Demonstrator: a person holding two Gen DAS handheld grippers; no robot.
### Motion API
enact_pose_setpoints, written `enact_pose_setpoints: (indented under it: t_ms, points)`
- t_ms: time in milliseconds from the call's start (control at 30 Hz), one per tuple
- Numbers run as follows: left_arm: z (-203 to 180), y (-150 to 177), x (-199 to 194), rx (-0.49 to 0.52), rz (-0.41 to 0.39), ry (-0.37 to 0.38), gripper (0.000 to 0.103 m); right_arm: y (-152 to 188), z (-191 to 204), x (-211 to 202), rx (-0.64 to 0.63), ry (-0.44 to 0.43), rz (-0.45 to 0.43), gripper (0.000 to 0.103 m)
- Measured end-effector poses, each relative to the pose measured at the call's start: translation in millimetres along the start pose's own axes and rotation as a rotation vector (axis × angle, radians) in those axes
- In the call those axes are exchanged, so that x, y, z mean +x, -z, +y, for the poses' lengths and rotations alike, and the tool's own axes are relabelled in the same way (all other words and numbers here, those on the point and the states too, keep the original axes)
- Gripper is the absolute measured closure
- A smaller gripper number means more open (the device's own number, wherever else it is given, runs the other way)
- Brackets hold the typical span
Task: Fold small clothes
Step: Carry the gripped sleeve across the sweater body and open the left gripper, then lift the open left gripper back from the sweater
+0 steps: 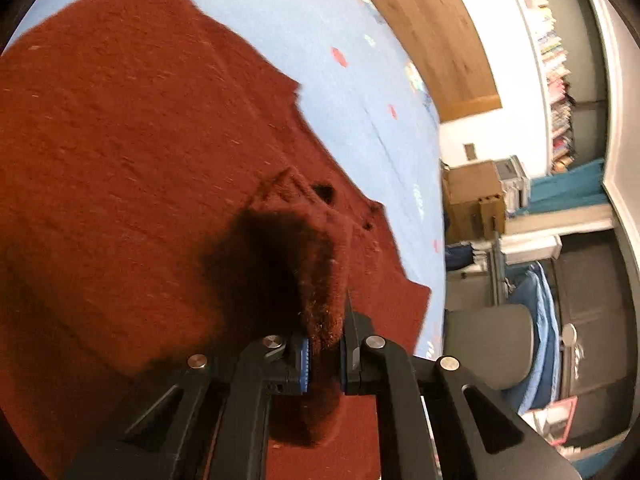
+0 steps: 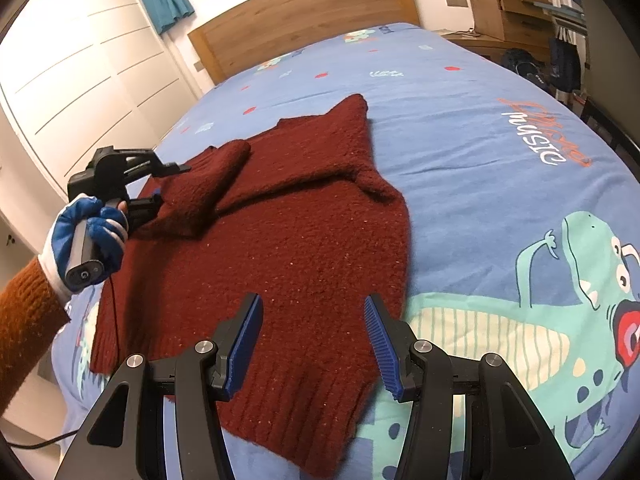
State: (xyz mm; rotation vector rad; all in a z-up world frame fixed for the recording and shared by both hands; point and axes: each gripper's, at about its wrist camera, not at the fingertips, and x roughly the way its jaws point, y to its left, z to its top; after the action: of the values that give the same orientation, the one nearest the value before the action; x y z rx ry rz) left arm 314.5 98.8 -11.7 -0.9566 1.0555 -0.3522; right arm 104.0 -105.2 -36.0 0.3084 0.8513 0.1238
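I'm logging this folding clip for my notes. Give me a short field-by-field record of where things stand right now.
garment: dark red knitted sweater, spread on the bed
surface: blue bedsheet with a dinosaur print
left gripper: shut on a bunched fold of the sweater sleeve
sleeve: lifted and brought over the sweater body
right gripper: open, above the sweater hem, holding nothing
left hand: gloved, holding the gripper handle

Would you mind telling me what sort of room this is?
Most likely a child's bedroom: a bed with a wooden headboard, a dinosaur-print bedcover, and a white wardrobe alongside.
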Motion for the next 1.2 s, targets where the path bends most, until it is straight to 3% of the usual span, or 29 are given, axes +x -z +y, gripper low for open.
enact_pose_setpoints:
  t_ms: [133,333,400,500,567,633,700,767,867,933,1033,1133,1200]
  points:
    - [-23,14,13,0.069,0.053,0.059,0.095,4,-4,1,0.013,0.005,0.004,0.048]
    - [-53,35,34,0.219,0.163,0.018,0.095,5,-5,0,0.014,0.006,-0.001,0.048]
    - [-58,44,44,0.253,0.201,-0.004,0.088,5,-6,-2,0.019,0.01,-0.004,0.048]
    - [-64,58,50,0.295,0.257,-0.01,0.069,5,-11,-2,0.032,0.017,-0.002,0.048]
    - [-67,67,45,0.333,0.279,0.024,0.067,6,-12,-3,0.037,0.022,-0.001,0.048]
    - [-73,73,36,0.388,0.27,0.046,0.066,7,-13,-4,0.037,0.027,-0.001,0.048]
    - [-81,71,25,0.457,0.215,0.018,0.064,7,-14,-4,0.041,0.031,-0.001,0.048]
    - [-83,67,20,0.506,0.166,-0.06,0.064,7,-16,-4,0.046,0.033,-0.002,0.048]
    - [-76,70,22,0.613,0.082,-0.257,0.064,6,-15,-3,0.046,0.035,-0.005,0.048]
    - [-61,76,29,0.623,0.089,-0.318,0.064,6,-13,-3,0.044,0.034,-0.007,0.048]
    - [-48,94,30,0.628,0.081,-0.328,0.063,6,-12,-1,0.042,0.034,-0.003,0.048]
    - [-48,119,35,0.687,0.141,-0.302,0.063,6,-12,2,0.042,0.037,0.005,0.048]
    - [-51,126,29,0.724,0.138,-0.293,0.063,5,-10,3,0.04,0.038,0.009,0.048]
